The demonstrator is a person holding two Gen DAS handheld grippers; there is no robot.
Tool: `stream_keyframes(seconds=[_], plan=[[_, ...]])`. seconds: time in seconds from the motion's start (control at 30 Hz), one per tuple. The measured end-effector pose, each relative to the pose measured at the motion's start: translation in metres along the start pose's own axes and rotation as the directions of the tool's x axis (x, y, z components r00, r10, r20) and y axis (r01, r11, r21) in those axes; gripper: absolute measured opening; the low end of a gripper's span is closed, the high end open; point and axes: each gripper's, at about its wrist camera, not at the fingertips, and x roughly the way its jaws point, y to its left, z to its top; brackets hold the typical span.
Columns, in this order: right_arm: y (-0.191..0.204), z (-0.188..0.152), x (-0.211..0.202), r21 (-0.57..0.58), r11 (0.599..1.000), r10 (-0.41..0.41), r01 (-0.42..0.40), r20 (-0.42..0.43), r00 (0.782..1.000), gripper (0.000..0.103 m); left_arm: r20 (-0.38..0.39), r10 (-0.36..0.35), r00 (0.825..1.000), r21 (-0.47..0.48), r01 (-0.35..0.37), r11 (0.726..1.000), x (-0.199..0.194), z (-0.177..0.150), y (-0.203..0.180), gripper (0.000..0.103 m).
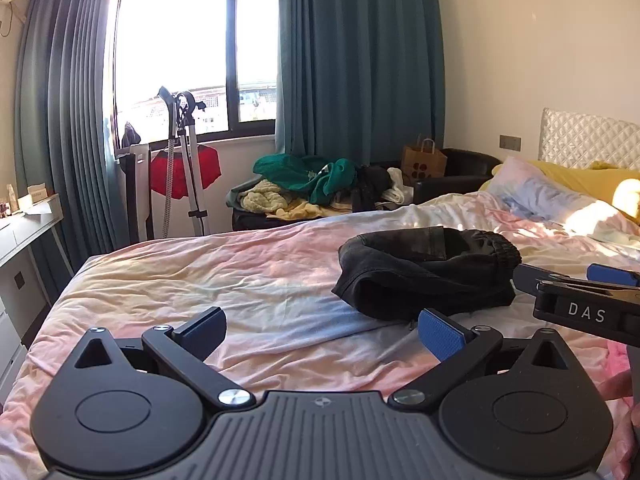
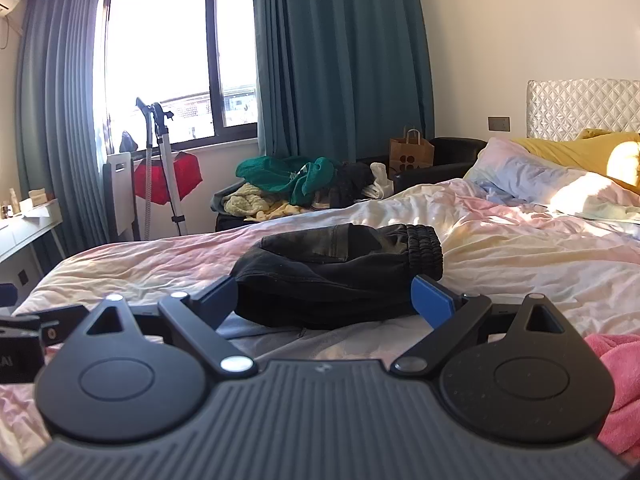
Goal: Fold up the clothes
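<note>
Black folded trousers (image 2: 340, 272) dead ahead of R gripper (image 2: 336, 300), long axis crosswise, nearer than L gripper (image 1: 320, 330); both wide open, empty.

Bed (image 1: 168, 276): left and far sheet bare, wrinkled, open to a pass. Folded black garment (image 1: 428, 272) sits mid-bed, the one bump. Right gripper (image 1: 580, 292) crowds the near right beside it. Pink cloth (image 2: 616, 380) at near right edge. Pillows (image 2: 532, 176) block far right. Clothes heap (image 2: 288, 184) beyond far edge.
</note>
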Motion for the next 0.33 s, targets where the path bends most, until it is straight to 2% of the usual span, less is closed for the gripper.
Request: stream_keyframes(seconds=[0.33], plan=[[0.0, -0.0002, 0.0017, 0.004, 1.0, -0.002, 0.002, -0.011, 1.0, 0.095, 0.004, 0.014, 1.0, -0.025, -0.014, 1.0, -0.0034, 0.0013, 0.0087, 0.103]])
